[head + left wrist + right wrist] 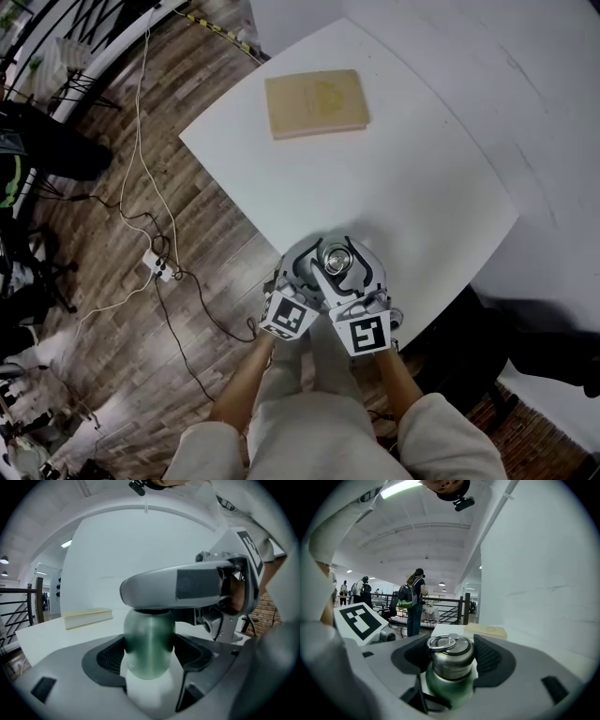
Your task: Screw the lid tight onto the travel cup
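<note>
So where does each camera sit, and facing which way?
Head view: on the person's head, facing steeply down at table, left hand-held gripper and right hand-held gripper; forearms show.
Left gripper view: rides that gripper, looks along its jaws at the travel cup.
Right gripper view: likewise, at the lid.
All share the book.

The left gripper [149, 654] and right gripper [450, 660] are pale grey with black ribbed pads [488, 656] and black-and-white marker cubes [367, 333]. The short sleeves [452, 439] are beige.
</note>
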A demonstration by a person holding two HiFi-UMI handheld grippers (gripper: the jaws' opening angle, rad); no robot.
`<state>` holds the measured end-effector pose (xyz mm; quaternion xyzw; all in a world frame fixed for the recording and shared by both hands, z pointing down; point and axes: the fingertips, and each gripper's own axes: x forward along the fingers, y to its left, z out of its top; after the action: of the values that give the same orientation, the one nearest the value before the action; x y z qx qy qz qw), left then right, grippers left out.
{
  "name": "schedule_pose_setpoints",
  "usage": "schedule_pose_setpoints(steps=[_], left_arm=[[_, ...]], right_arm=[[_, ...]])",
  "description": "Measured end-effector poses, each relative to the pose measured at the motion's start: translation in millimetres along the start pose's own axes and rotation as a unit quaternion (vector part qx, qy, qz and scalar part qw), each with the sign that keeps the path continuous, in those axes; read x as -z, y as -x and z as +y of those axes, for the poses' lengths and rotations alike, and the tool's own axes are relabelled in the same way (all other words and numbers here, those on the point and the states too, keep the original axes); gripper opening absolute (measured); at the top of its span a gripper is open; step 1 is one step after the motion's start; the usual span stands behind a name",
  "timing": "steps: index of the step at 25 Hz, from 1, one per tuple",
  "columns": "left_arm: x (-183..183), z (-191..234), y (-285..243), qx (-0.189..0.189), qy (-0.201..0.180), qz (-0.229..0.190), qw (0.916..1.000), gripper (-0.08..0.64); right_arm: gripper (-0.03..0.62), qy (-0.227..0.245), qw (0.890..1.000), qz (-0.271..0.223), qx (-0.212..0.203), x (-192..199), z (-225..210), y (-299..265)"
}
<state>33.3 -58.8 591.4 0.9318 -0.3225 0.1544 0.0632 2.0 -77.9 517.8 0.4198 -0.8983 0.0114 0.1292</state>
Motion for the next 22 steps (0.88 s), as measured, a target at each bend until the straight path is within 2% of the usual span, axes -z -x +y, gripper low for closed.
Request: schedule_pose_setpoints(steps=[4,6,12,17,22], left_arm=[[-1,-1,0,0.001,-0.001,-0.001,1.0,0.333],[-1,-1,1,0.0,-0.001,-0.001,1.0,0.333],[-1,-1,1,0.0,-0.001,-0.002,1.0,0.333],[-1,-2,1,0.001,-0.001,-0.002,1.0,0.333],[-1,-2,0,0.001,-0.002,-0.002,1.0,0.333]], right_arm=[[0.324,-0.003,0.998,0.001,-0.061,1,9,3],[0.333,0.011,0.996,0.005,-0.088,1,11,5],[0.334,0.012,0.989,0.011,-0.149,4,8,11],[0.335,0.036,0.974,0.018,-0.224,4,12,14],[0.334,0.067,0.96,0.027,-0.27,4,7,13]])
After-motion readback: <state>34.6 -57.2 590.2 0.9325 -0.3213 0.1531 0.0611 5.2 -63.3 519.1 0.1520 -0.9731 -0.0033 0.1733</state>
